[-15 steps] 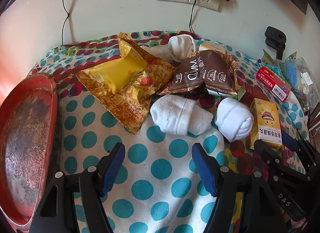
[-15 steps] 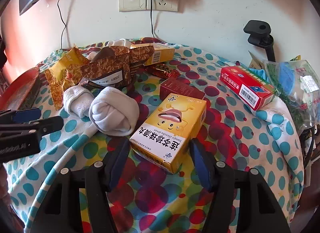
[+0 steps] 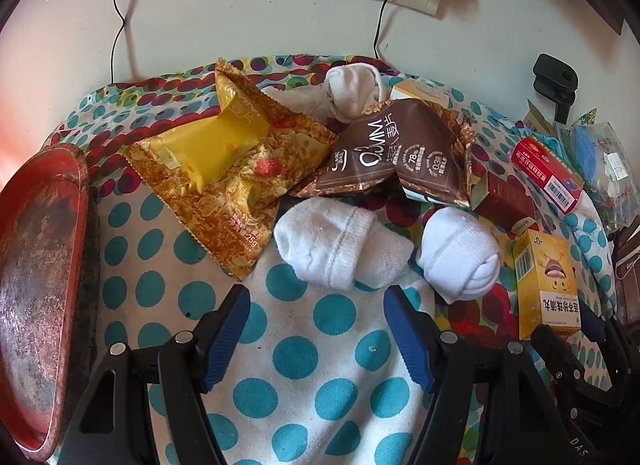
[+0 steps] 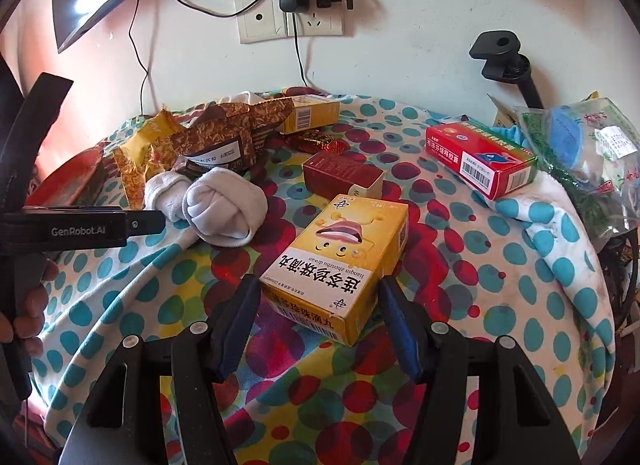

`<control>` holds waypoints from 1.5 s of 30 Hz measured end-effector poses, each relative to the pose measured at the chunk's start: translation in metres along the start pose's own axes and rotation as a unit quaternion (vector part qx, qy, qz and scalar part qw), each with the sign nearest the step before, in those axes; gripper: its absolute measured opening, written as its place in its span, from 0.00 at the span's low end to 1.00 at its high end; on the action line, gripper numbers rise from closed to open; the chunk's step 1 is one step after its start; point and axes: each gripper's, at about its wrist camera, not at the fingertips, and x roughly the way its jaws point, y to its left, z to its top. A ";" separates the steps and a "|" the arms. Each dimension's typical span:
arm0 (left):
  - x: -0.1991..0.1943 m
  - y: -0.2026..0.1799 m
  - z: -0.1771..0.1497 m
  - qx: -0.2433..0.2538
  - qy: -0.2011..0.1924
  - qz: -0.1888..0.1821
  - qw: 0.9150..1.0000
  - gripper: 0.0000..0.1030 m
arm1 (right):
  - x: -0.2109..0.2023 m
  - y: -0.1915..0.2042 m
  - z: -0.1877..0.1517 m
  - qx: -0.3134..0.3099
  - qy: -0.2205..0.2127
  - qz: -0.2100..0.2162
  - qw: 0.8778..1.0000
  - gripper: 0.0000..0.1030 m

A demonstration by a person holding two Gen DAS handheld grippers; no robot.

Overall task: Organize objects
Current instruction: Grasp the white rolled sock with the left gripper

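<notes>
Two rolled white socks (image 3: 344, 249) (image 3: 460, 259) lie on the dotted cloth just ahead of my left gripper (image 3: 318, 329), which stands open and empty. Behind them rest a yellow snack bag (image 3: 224, 161) and a brown snack bag (image 3: 400, 153). A yellow medicine box (image 4: 340, 261) lies flat with its near end between the fingers of my right gripper (image 4: 320, 313). The pads stand close at its sides, and I see no squeeze on it. The box (image 3: 548, 281) and the right gripper's dark fingers (image 3: 560, 349) also show in the left wrist view.
A worn red tray (image 3: 40, 265) sits at the table's left edge. A dark red box (image 4: 340, 173), a red-and-green box (image 4: 480, 161), another yellow box (image 4: 312, 115) and a plastic bag (image 4: 580, 153) lie further back. The wall carries sockets and cables. A person's hand (image 4: 28, 305) holds the left gripper.
My right gripper has slid forward, so the yellow box now reaches deeper between its fingers. The left gripper has crept slightly nearer the socks.
</notes>
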 end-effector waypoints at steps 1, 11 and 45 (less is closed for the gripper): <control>0.002 -0.001 0.002 0.001 0.001 -0.002 1.000 0.69 | 0.000 -0.001 -0.001 0.002 0.000 0.001 1.000 0.56; 0.029 -0.011 0.020 0.032 0.008 -0.001 0.999 0.69 | -0.001 -0.001 0.001 -0.002 -0.007 0.009 1.000 0.56; -0.043 0.022 -0.002 0.027 -0.069 -0.014 0.997 0.35 | 0.022 -0.006 0.022 0.030 0.036 -0.060 0.997 0.56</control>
